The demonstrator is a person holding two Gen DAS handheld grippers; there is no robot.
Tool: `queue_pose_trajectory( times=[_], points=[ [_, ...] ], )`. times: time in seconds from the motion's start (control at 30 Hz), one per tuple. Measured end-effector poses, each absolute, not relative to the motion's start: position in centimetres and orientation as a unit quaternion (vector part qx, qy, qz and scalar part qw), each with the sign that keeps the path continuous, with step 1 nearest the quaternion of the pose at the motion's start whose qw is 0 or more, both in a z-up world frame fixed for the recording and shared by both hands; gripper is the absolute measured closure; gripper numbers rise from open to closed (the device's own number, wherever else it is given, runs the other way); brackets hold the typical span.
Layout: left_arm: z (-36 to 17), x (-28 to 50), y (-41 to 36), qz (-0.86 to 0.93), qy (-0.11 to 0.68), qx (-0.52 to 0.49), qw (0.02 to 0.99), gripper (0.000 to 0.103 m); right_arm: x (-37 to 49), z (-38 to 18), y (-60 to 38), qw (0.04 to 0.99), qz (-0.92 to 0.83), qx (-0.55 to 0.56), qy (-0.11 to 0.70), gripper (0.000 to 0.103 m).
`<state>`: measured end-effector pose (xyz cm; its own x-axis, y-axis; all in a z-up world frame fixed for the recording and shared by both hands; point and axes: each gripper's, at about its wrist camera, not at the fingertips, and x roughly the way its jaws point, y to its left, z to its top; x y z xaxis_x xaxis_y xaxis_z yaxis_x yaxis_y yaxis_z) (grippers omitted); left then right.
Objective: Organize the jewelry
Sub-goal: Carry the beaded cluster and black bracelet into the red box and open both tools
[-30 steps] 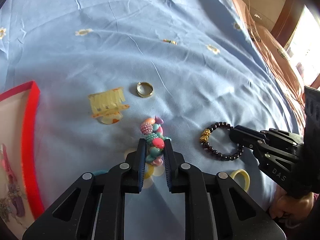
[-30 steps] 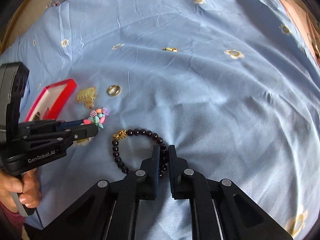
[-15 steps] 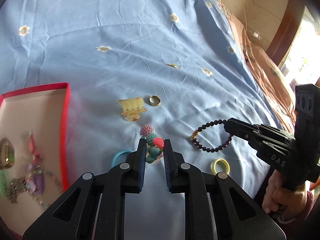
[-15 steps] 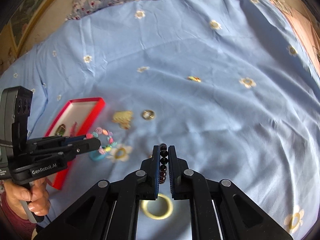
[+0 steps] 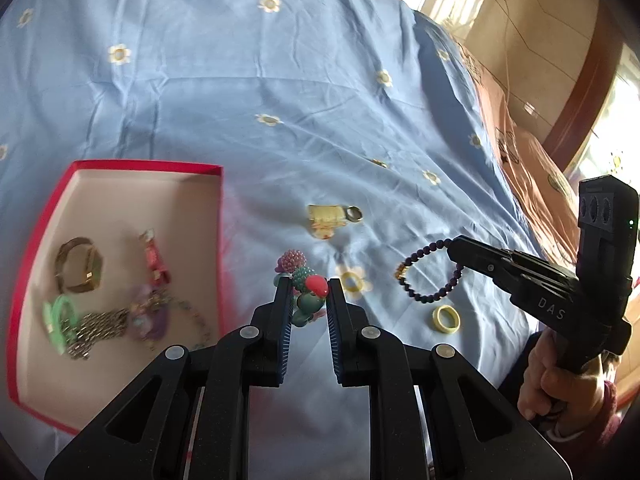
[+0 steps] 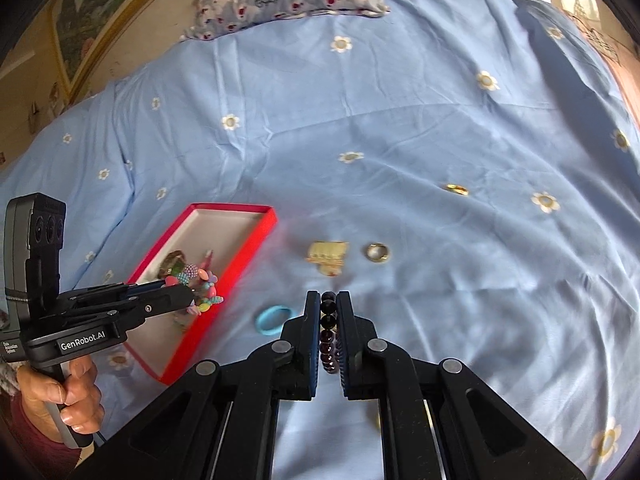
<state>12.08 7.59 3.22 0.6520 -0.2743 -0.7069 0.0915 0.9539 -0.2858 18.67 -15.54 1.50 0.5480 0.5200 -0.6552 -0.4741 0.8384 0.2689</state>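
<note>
between the pads of my left claw [image 5: 307, 296], at lower centre of the left wrist view, sits the colourful bead bracelet [image 5: 305, 285]; the jaws are drawn in close and clamp it, and it hangs clear of the blue bedsheet [image 5: 280, 100]. my right claw [image 6: 329, 312], at lower centre of the right wrist view, is pressed fully together on the dark bead bracelet [image 6: 327, 330], whose beads run in a line between the pads. in the left wrist view that same bracelet loops down from the right claw's tip at centre right.

the red tray [image 5: 120, 165] lies at left of the left wrist view. it holds a gold bangle [image 5: 78, 266], a pink clip [image 5: 154, 260], a green piece [image 5: 58, 322] and a tangle of chain [image 5: 100, 326].

loose on the sheet: a yellow hair claw [image 5: 325, 220] touching or just beside a metal ring [image 5: 354, 213] at centre; a yellow ring [image 5: 446, 319] at lower right; a blue ring [image 6: 274, 320] just beside the tray in the right wrist view; a small gold item [image 6: 457, 189] well apart at right.
</note>
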Motion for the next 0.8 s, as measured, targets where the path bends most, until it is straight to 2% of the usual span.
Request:
queue_pose_trajectory(
  times=[0.8],
  points=[
    [2.7, 6.3, 16.6, -0.013, 0.390, -0.164, 0.906, 0.088, 15.2, 2.8, -4.5, 0.837, 0.399, -0.012, 0.375, 0.096]
  ],
)
